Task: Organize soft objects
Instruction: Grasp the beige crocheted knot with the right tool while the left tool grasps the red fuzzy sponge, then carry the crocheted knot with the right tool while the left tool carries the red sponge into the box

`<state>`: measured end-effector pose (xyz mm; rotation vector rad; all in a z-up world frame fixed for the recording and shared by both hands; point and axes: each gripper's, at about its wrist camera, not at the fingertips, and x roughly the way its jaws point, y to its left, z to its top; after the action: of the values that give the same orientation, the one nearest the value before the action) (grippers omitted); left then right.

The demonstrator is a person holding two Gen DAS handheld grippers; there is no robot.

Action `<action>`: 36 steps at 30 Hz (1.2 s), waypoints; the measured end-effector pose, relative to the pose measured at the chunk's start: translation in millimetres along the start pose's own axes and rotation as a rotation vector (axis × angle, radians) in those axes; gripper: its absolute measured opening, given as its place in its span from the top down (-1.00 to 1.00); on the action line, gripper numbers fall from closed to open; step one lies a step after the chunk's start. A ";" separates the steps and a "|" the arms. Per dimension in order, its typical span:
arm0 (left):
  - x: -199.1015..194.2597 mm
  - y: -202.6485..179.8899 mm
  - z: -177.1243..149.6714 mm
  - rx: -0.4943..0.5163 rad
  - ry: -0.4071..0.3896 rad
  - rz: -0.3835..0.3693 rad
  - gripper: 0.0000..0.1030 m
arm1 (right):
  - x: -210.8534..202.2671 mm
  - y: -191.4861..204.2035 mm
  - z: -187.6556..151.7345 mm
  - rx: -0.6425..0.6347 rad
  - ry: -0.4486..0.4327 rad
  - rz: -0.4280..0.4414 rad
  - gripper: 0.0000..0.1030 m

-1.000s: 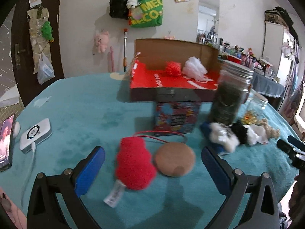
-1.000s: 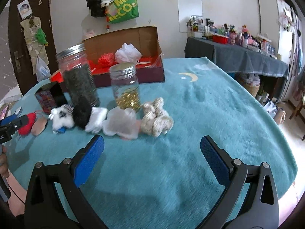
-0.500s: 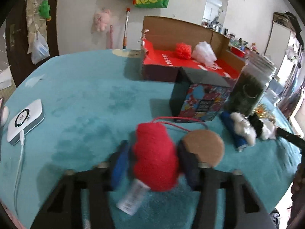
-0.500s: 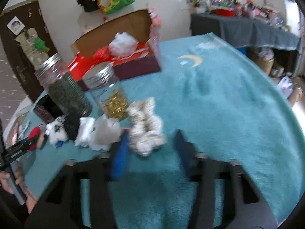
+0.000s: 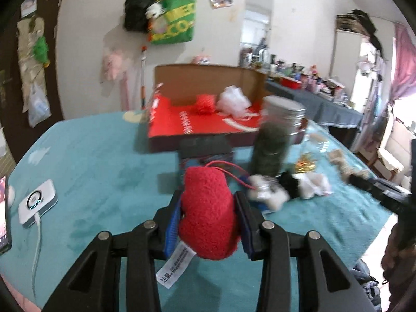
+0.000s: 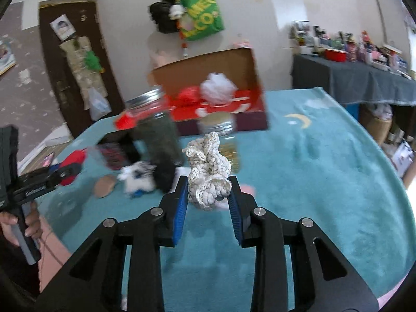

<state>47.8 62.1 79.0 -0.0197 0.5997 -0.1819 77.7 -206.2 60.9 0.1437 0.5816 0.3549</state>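
Note:
My left gripper (image 5: 208, 210) is shut on a red plush toy (image 5: 208, 208) with a white label, held above the teal table. It also shows in the right wrist view (image 6: 74, 162). My right gripper (image 6: 209, 192) is shut on a cream crocheted toy (image 6: 208, 171), lifted off the table. A white and black plush (image 5: 270, 195) and a white soft piece (image 5: 314, 186) lie on the table between the grippers. A cardboard box (image 5: 208, 122) with a red inside holds a red pompom (image 5: 205, 104) and a white pouf (image 5: 232, 98).
A tall dark jar (image 5: 278, 140) and a patterned small box (image 5: 205, 148) stand in front of the cardboard box. A glass jar with gold bits (image 6: 221, 132) stands behind the crocheted toy. A brown round pad (image 6: 104, 186) lies on the table. A white device (image 5: 37, 199) lies at the left.
Both grippers closed from wide open. The left took hold of the red plush toy and the right took the cream crocheted toy; both toys are now lifted off the table.

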 end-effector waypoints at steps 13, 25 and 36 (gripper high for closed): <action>35.7 -45.8 -3.4 0.021 0.077 -0.183 0.20 | 18.7 38.6 -8.4 -0.047 0.028 0.067 0.45; 50.4 -41.1 -8.8 -0.008 0.103 -0.180 0.20 | 30.0 34.8 -16.5 -0.035 0.067 0.065 0.45; 29.6 -2.1 -3.3 -0.089 0.112 -0.181 0.20 | 18.4 15.1 -15.2 0.010 0.080 0.035 0.45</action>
<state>69.5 54.9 59.8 -0.1509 0.7176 -0.3334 79.2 -184.9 42.3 0.1502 0.6606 0.3926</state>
